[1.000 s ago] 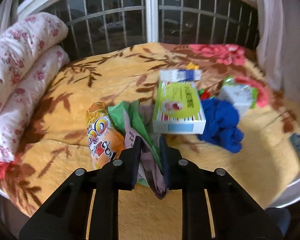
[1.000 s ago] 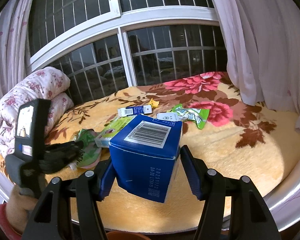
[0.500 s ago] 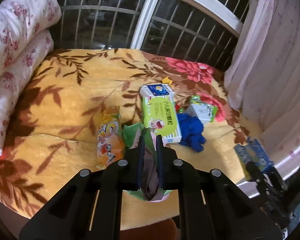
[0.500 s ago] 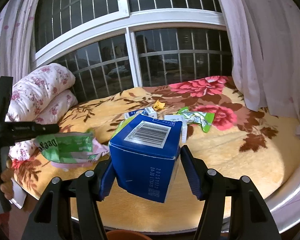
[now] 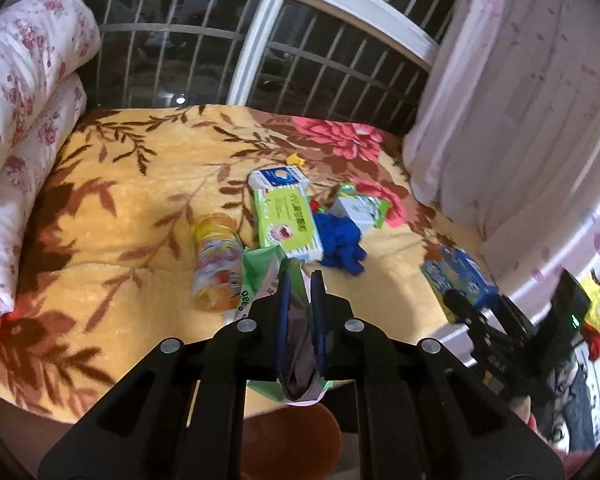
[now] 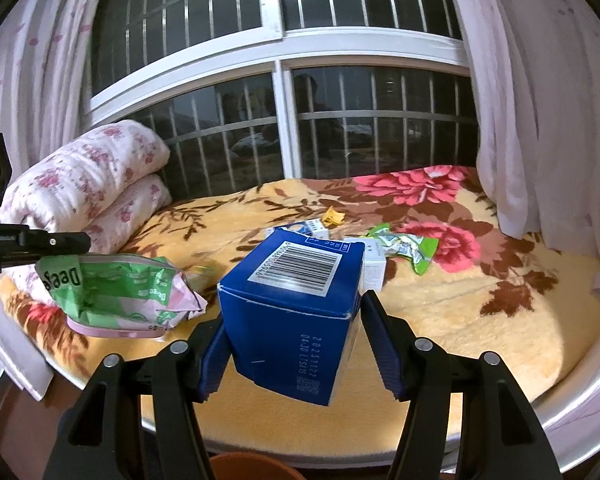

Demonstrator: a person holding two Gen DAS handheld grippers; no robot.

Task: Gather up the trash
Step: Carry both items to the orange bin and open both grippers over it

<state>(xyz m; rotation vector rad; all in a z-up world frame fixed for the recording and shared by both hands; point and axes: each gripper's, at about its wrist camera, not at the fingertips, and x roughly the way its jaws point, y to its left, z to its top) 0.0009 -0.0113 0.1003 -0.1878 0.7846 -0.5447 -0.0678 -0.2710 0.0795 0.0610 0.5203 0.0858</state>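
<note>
**Both grippers loaded above the bed's edge**

Left wrist view first: my left gripper [image 5: 300, 280] is squeezed almost completely together, its blue pads pinching a crumpled green and pink wrapper [image 5: 266, 276] that hangs between them and trails out below. From the right wrist view I see that same wrapper [image 6: 120, 292] dangling off the left tongs, clear of the blanket, just left of my other load. Right under the jaws sits the rim of an orange-brown bin [image 5: 288, 436].

Right gripper [image 6: 292, 332]: jaws about halfway apart, pads pressed against both sides of a blue box [image 6: 296, 308] with the barcode face up. It's tilted a touch and held above the near edge of the bed.

Moving further out on the yellow floral blanket [image 5: 140, 200]: an orange snack bag [image 5: 216, 264] lies just beyond the left fingertips, then a green and white carton [image 5: 288, 220] with a blue crumpled cloth [image 5: 342, 240] touching its right side. Behind those, a small white and blue box [image 5: 278, 178], a white box on a green packet [image 5: 360, 208], and a tiny yellow scrap [image 5: 296, 159] near the far side.

At the back left, a rolled floral quilt [image 5: 24, 100] rests against the barred window [image 5: 260, 60].
</note>
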